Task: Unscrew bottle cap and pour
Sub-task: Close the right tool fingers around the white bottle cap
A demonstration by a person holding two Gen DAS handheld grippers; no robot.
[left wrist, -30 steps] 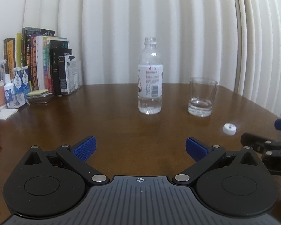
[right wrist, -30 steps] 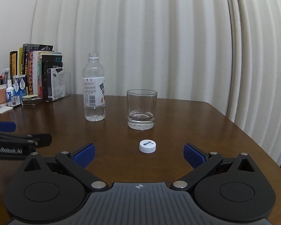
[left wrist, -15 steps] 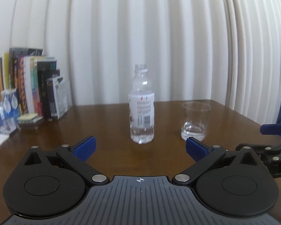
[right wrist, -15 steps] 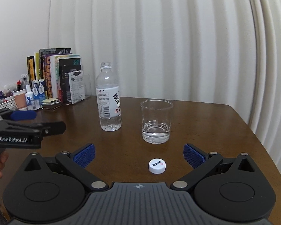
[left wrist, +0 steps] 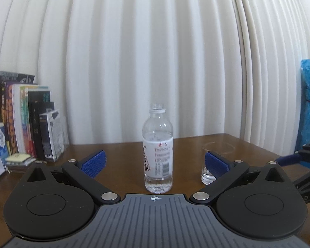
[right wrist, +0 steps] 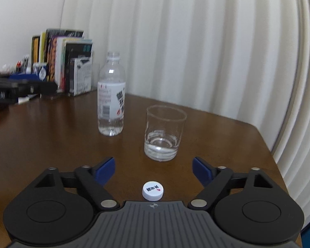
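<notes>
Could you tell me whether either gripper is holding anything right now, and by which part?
Nothing is held. The left gripper stands open and empty; the right gripper is closing on nothing, the cap lying loose.

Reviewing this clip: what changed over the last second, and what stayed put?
Both grippers pulled back from the table and tilted upward. The right gripper has narrowed and its jaws are closing with nothing between them; the left gripper is open and empty. Bottle, glass and cap stayed where they were.

Soft even daylight, slight motion blur, fisheye bending at edges
</notes>
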